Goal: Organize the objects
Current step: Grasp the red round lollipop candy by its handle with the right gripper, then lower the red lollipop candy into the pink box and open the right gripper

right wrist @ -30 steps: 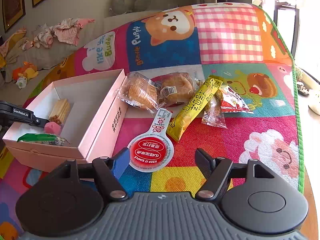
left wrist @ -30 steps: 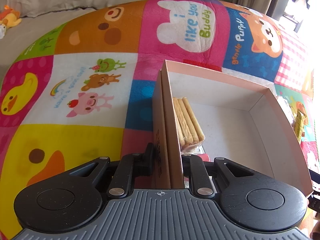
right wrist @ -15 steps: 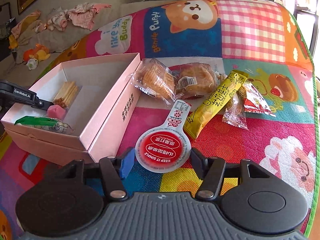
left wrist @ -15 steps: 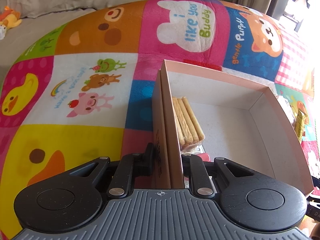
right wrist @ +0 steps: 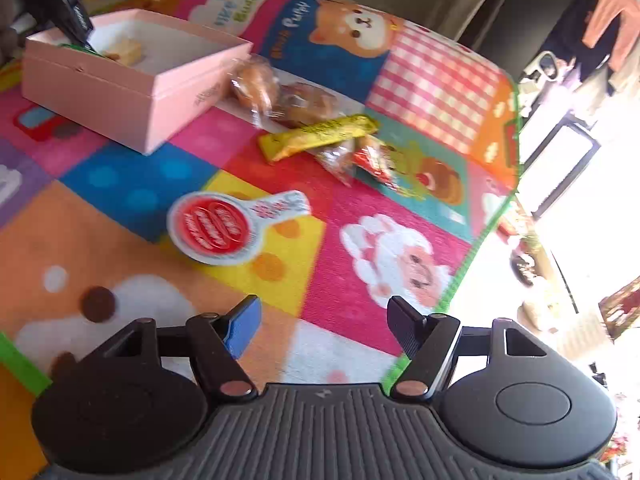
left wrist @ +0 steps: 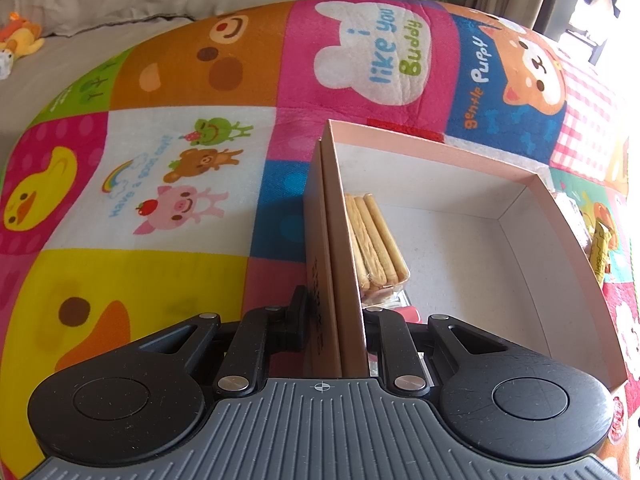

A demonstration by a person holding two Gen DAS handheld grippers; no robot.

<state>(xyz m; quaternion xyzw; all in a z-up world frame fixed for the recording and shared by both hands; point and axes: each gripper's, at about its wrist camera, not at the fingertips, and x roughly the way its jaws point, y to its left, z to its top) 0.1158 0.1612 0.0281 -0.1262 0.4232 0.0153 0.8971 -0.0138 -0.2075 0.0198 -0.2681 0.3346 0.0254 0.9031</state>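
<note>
We held the pink box [left wrist: 520,184] wall in our left tool [left wrist: 335,320]; the round red-labelled packet [right wrist: 224,226], handle pointing right, lay ahead-left of our empty, opening right tool [right wrist: 322,322].

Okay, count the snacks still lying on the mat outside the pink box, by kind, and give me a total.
Round pastries: 2
Yellow bar: 1
Small red-and-clear packets: 2
Red paddle-shaped pack: 1
Total: 6
</note>
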